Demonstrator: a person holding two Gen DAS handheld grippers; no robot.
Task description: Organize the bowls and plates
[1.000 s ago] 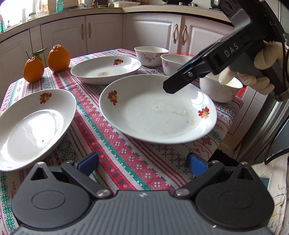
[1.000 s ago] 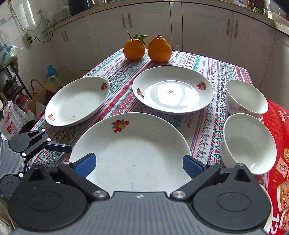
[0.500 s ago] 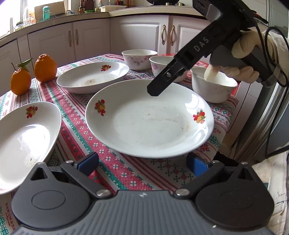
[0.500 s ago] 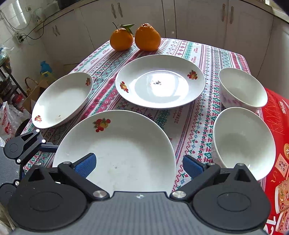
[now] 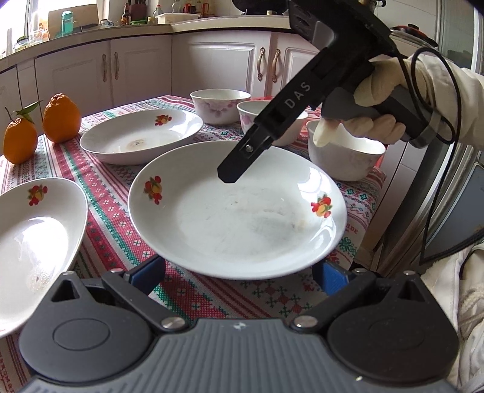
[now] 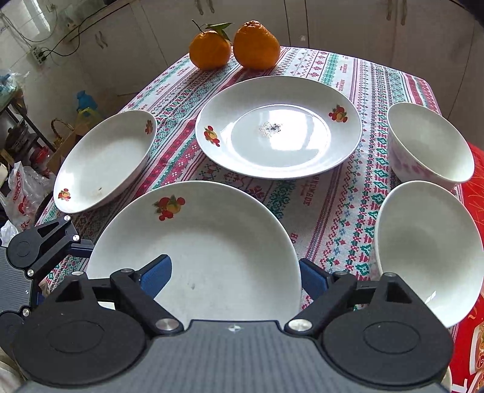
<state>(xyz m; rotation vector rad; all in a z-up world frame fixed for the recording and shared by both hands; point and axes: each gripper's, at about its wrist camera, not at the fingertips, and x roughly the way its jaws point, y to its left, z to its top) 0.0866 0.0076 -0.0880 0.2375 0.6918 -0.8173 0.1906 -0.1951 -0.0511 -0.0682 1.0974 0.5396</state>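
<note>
Closer now, our right hand-held gripper (image 6: 233, 273) is closing over the near plate (image 6: 211, 241) (empty, faintly smeared) on the tabletop (image 6: 326, 211); our left hand-held gripper (image 5: 239, 272) stands open at the plate's edge.

Home kitchen: white cabinet doors (image 5: 136, 69) with metal handles, bottles and jars lined along a counter (image 5: 157, 25) under a window, patterned tablecloth (image 6: 317, 208), oranges (image 6: 233, 45) set out.
</note>
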